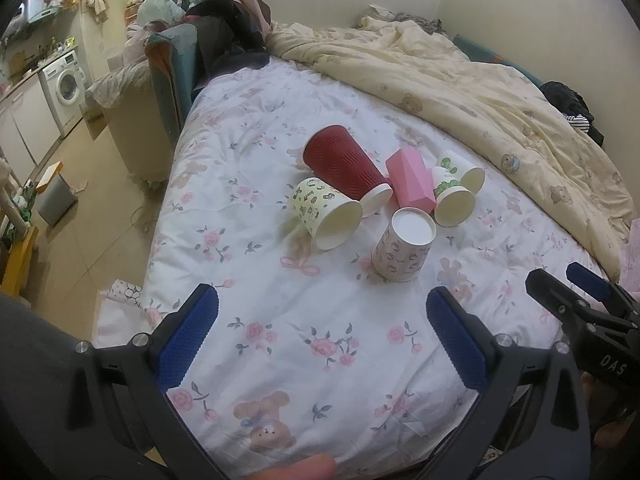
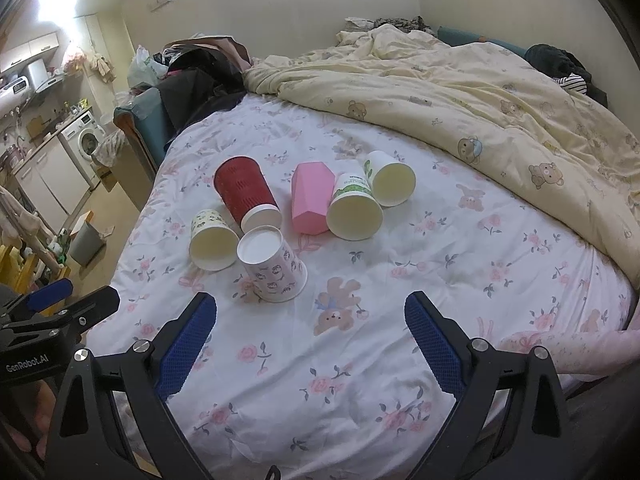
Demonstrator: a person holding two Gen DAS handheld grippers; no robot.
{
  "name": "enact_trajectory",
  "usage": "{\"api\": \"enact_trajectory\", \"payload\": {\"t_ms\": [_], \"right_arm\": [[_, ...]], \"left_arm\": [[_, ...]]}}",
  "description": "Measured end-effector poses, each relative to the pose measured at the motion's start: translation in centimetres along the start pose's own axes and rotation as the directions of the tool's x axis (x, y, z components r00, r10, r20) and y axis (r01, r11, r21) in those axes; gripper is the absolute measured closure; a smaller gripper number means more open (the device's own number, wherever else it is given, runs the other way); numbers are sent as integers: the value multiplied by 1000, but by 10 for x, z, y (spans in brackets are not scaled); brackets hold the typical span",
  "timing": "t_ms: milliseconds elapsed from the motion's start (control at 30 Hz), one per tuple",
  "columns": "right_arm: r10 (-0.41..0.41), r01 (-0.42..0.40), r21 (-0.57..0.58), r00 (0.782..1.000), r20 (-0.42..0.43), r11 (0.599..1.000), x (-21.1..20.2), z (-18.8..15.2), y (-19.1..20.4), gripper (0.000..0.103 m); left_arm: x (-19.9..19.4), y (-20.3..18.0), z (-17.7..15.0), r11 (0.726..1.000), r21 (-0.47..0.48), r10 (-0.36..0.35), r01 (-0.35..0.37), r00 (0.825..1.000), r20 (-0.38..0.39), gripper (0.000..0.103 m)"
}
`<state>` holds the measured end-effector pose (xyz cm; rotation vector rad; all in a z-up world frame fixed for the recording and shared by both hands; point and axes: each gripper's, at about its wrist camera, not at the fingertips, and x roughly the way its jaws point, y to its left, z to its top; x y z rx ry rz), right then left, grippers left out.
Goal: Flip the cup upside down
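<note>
Several cups sit on a floral bed sheet point(image 1: 280, 340). A white cartoon-print cup point(image 1: 402, 250) stands upside down, base up, nearest me; it also shows in the right wrist view point(image 2: 272, 266). A yellow-print cup point(image 1: 324, 212) point(image 2: 212, 240), a red ribbed cup point(image 1: 346, 168) point(image 2: 246, 196), a pink faceted cup point(image 1: 410, 180) point(image 2: 310, 198) and two green-print cups point(image 1: 452, 196) point(image 2: 354, 208) lie on their sides. My left gripper point(image 1: 322, 320) and right gripper point(image 2: 310, 320) are open and empty, hovering short of the cups.
A cream bear-print duvet point(image 2: 480, 100) is bunched along the far and right side of the bed. Dark clothes are piled at the bed's far left corner point(image 2: 200, 80). The floor, a grey bin point(image 1: 56, 198) and a washing machine point(image 1: 66, 80) lie to the left.
</note>
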<state>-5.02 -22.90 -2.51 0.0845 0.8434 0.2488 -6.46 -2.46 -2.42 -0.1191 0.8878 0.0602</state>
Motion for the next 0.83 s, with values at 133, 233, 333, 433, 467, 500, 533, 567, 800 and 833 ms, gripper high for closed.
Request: {"api": "enact_trajectory", "payload": {"t_ms": [133,233,333,433,467,500,533,567,800,833], "right_arm": [[1,-1,-2,1000,-1,1000,0,0,0,5],[0,0,-2,1000,-1,1000,0,0,0,5],[-2,2,-3,1000,0,1000,0,0,1,5],[-1,1,-5,1000,-2,1000,0,0,1,5],[-2,2,-3,1000,-2,1000,0,0,1,5],[-1,1,-3,1000,-3,1000,0,0,1,5],[-1,1,-3,1000,-2,1000,0,-1,1,5],[-1,1,-4,1000,-3,1000,0,-1,1,5],[8,-8,-5,1000,-11,1000,2,-3,3,5],[13,-13,-5,1000,-16,1000,3,-3,3,5]], "left_arm": [[0,0,0,1000,1,1,-1,1000,1,0],[0,0,0,1000,-2,1,-1,1000,2,0],[0,0,0,1000,-3,1,-1,1000,0,0],[-1,0,0,1000,-3,1,-1,1000,1,0],[-1,0,0,1000,-3,1,-1,1000,1,0],[-1,0,0,1000,-5,4,-4,1000,3,0],[-1,1,0,1000,-7,4,-4,1000,6,0],[-1,1,0,1000,-9,3,-3,1000,7,0],[1,1,-3,1000,-28,-11,10,1000,-25,0],[1,2,-4,999,-32,-15,14,999,-28,0]]}}
